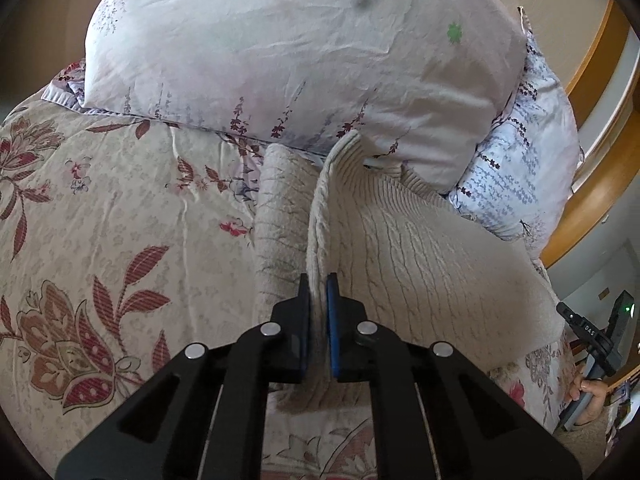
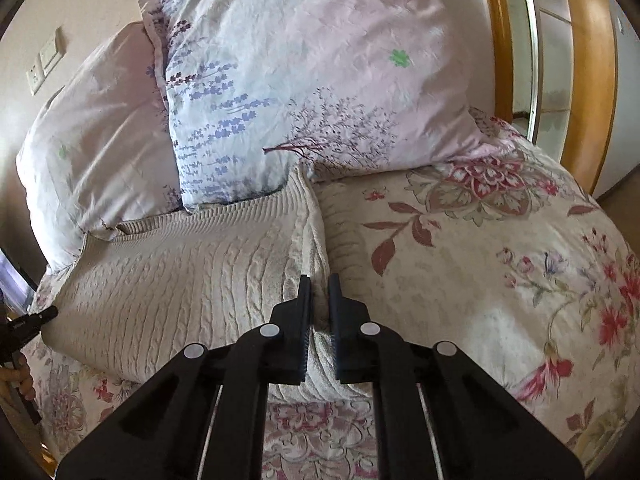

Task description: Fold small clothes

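A cream cable-knit sweater lies stretched across a floral bedspread, its ribbed far edge against the pillows. My left gripper is shut on the sweater's left edge, with a fold of knit standing up between its black fingers. In the right wrist view the same sweater spreads to the left, and my right gripper is shut on its right edge, bunched knit pinched between the pads. The other gripper shows at each view's border, held by a hand.
Two pale floral pillows lean at the head of the bed just behind the sweater. A wooden frame with a mirror stands to the right. Wall switches sit at the left. The bedspread extends right of the sweater.
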